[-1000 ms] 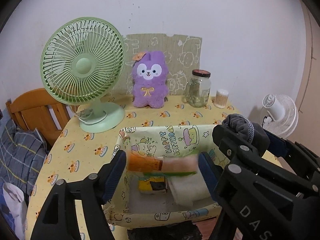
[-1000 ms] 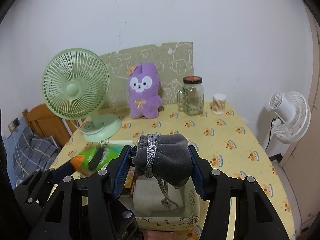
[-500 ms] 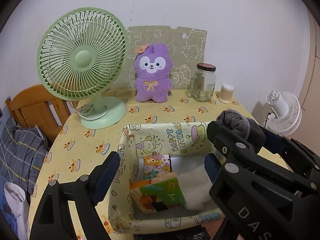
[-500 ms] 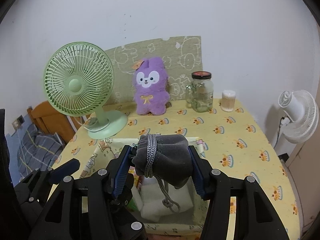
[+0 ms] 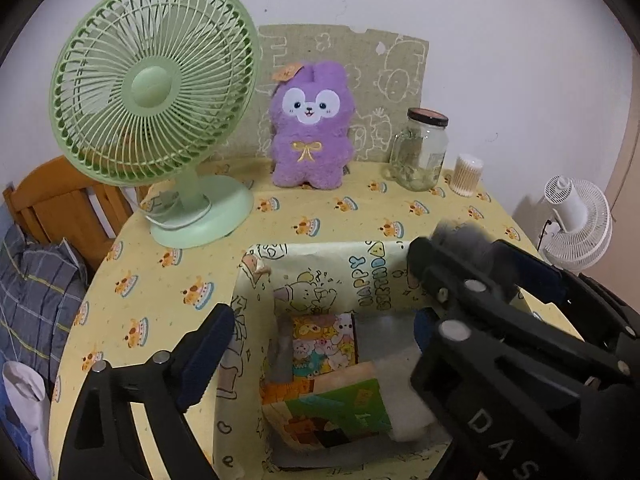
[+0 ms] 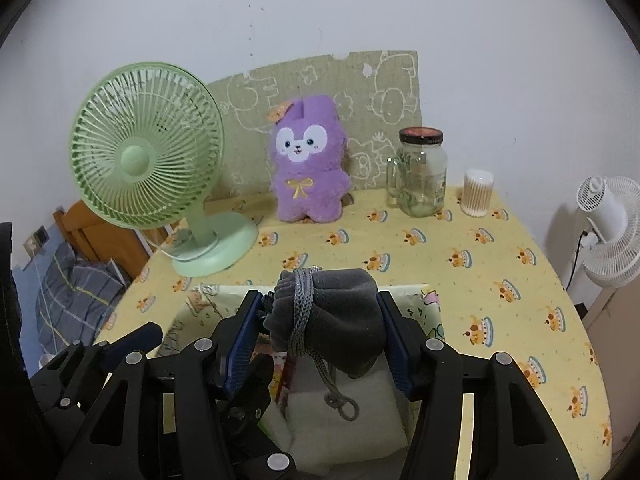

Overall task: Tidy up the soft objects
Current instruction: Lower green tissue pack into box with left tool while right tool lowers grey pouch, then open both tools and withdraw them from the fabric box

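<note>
A yellow cartoon-print storage box (image 5: 320, 276) stands on the table near me. Inside lie a green and orange soft book (image 5: 332, 408), a patterned packet (image 5: 320, 344) and a white folded cloth (image 5: 404, 364). My left gripper (image 5: 320, 344) hangs open and empty over the box. My right gripper (image 6: 320, 332) is shut on a grey drawstring pouch (image 6: 332, 316) and holds it above the box's far rim (image 6: 412, 292). The pouch also shows blurred in the left wrist view (image 5: 468, 240). A purple plush bunny (image 5: 310, 128) stands at the back of the table.
A green desk fan (image 5: 156, 92) stands at the back left. A glass jar (image 5: 420, 152) and a cotton swab tub (image 5: 466, 174) stand at the back right. A wooden chair (image 5: 60, 196) and a white floor fan (image 5: 576, 220) flank the table.
My left gripper let go of the soft book, which now lies in the box, and its jaws have opened. My right gripper has carried the pouch forward over the box.
</note>
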Available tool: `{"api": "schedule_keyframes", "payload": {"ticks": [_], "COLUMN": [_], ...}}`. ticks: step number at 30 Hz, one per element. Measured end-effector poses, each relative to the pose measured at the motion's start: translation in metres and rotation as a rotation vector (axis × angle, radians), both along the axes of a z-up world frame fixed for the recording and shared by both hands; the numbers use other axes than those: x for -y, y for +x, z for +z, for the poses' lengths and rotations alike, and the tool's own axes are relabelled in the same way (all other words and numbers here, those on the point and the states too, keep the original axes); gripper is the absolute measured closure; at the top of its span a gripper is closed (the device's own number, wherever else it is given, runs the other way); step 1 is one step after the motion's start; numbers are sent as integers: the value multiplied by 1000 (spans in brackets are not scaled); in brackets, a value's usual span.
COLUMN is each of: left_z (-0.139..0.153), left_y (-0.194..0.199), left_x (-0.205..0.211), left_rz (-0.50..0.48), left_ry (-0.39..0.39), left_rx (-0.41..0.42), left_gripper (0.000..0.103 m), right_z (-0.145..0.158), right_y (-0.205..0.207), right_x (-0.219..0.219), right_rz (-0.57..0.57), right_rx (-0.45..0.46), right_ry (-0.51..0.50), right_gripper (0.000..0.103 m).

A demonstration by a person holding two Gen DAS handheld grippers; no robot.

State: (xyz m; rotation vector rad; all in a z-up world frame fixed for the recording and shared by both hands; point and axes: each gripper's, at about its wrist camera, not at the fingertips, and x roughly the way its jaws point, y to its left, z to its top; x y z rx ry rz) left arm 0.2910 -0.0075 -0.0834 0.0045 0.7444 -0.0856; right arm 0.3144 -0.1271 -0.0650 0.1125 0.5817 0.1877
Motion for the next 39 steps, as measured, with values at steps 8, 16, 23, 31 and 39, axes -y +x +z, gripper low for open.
{"api": "schedule_keyframes", "payload": {"ticks": [8, 16, 23, 31, 39], "left_z": [2, 16, 29, 48, 67], "left_y": [-2, -23, -45, -75, -108], "left_x": [3, 8, 11, 13, 14], "left_rz": [-22, -24, -25, -26, -30], "left_ry": [-6, 2, 14, 10, 14], "left_rx": [12, 44, 68, 112, 161], "left_gripper": [5, 5, 5, 5, 5], "right_z": [1, 11, 22, 40, 59], "right_y": [-3, -20, -43, -79, -118], "right_x": [3, 6, 9, 13, 14], "right_rz": [-25, -22, -28, -41, -54], "right_rx": [23, 32, 45, 87, 125], "right_ry": [-32, -43, -44, -58, -74], "right_gripper": [11, 9, 8, 8, 8]}}
